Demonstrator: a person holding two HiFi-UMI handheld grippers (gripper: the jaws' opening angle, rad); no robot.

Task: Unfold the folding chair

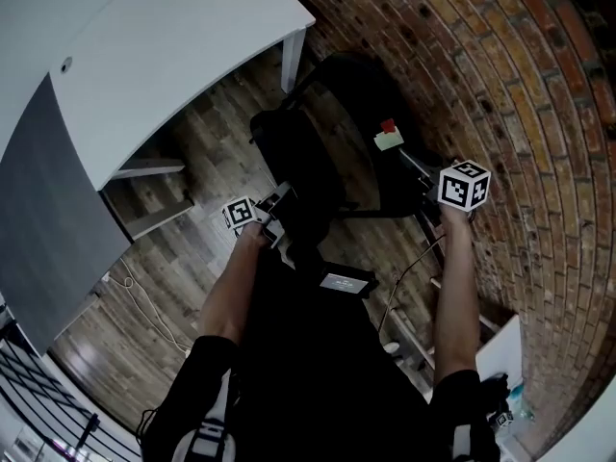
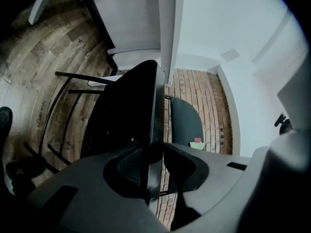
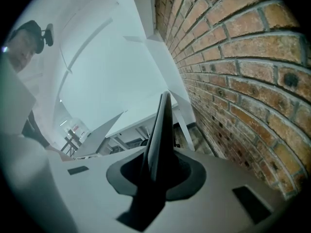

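Observation:
The black folding chair stands on the wood floor beside the brick wall. A small red and green note sits on its farther panel. My left gripper is at the nearer panel. In the left gripper view this panel's thin edge runs between the jaws of the left gripper, which stand apart with a slit on the right side. My right gripper is at the chair's wall side. There the right gripper is shut on a thin black chair edge that stands up between its jaws.
A white table fills the upper left, and its leg stands just behind the chair. The brick wall runs close along the right. The chair's tube legs spread over the floor. A white cable lies at lower left.

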